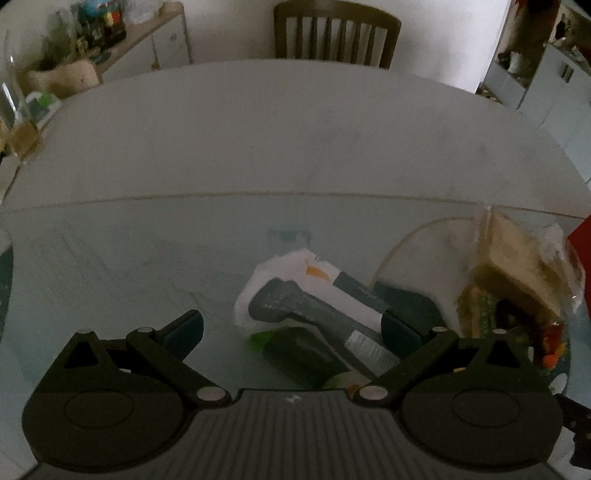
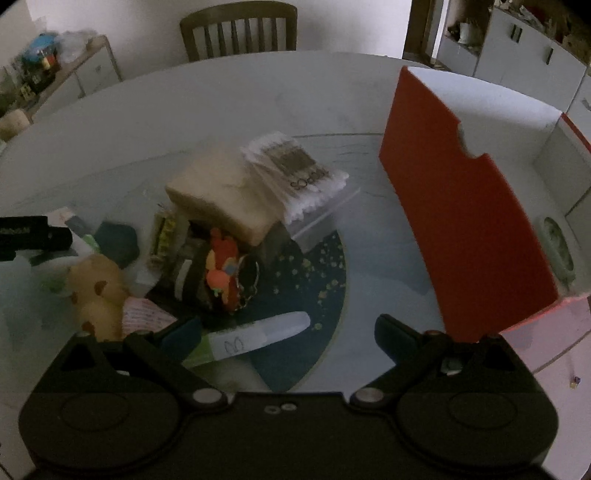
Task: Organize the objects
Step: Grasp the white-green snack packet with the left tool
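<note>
A heap of small items lies on a dark speckled mat (image 2: 325, 266) on the glass table. In the right wrist view I see a beige block (image 2: 221, 195), a pack of cotton swabs (image 2: 295, 173), a colourful keyring toy (image 2: 221, 269), a plush toy (image 2: 96, 291) and a green-and-white marker (image 2: 255, 338). My right gripper (image 2: 288, 332) is open just above the marker. A red box (image 2: 458, 206) with a white inside stands open on the right. In the left wrist view my left gripper (image 1: 291, 332) is open over a grey razor (image 1: 314, 317) on white packaging (image 1: 288, 269), next to a green item (image 1: 295, 350).
A wooden chair (image 1: 332, 33) stands at the table's far side. A sideboard (image 2: 74, 70) with clutter lines the left wall and white cabinets (image 2: 524, 48) the right. A round white object (image 2: 557, 243) lies inside the red box. The far half of the table (image 1: 295, 140) is bare.
</note>
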The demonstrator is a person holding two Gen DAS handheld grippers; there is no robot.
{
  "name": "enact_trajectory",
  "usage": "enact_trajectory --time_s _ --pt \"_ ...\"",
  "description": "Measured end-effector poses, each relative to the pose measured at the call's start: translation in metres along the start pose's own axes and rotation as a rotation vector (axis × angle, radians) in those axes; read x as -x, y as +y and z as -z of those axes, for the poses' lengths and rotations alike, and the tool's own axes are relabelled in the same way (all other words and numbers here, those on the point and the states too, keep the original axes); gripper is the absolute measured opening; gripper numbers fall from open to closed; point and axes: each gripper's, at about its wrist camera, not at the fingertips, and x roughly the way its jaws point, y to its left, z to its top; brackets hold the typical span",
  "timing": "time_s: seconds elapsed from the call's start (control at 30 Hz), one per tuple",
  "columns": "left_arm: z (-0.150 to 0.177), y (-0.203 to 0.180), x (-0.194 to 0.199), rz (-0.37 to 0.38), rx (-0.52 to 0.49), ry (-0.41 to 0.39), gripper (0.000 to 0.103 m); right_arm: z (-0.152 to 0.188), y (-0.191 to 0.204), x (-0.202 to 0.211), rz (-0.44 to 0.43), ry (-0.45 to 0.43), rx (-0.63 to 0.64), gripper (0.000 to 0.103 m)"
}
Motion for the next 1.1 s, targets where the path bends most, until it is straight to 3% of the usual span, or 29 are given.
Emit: enact_trajectory --time_s 0.37,0.63,0.77,0.87,0.97,1.1 --pt "0.018 0.004 -0.016 0.003 -0.034 0.061 0.103 0.013 0.0 -0.011 -0.003 0.063 0.033 0.095" --pt "0.037 0.005 -0.007 0.026 -0.109 0.029 0.102 0.039 -0.015 0.005 -0.035 0.073 0.107 0.093" --pt "0.039 0.009 -0.003 0.024 -0.122 0.022 0.102 0.04 -0.016 0.027 -0.054 0.016 0.201 0.092" --pt "0.037 0.01 0.003 0.033 -0.124 0.008 0.102 0.037 -0.011 0.048 -0.115 -0.017 0.297 0.092" --pt "0.038 0.014 0.003 0.031 -0.128 0.01 0.102 0.039 -0.001 0.056 -0.179 0.004 0.408 0.093" --pt "0.034 0.011 0.001 0.02 -0.127 0.018 0.102 0.048 0.016 0.041 -0.184 0.042 0.46 0.087"
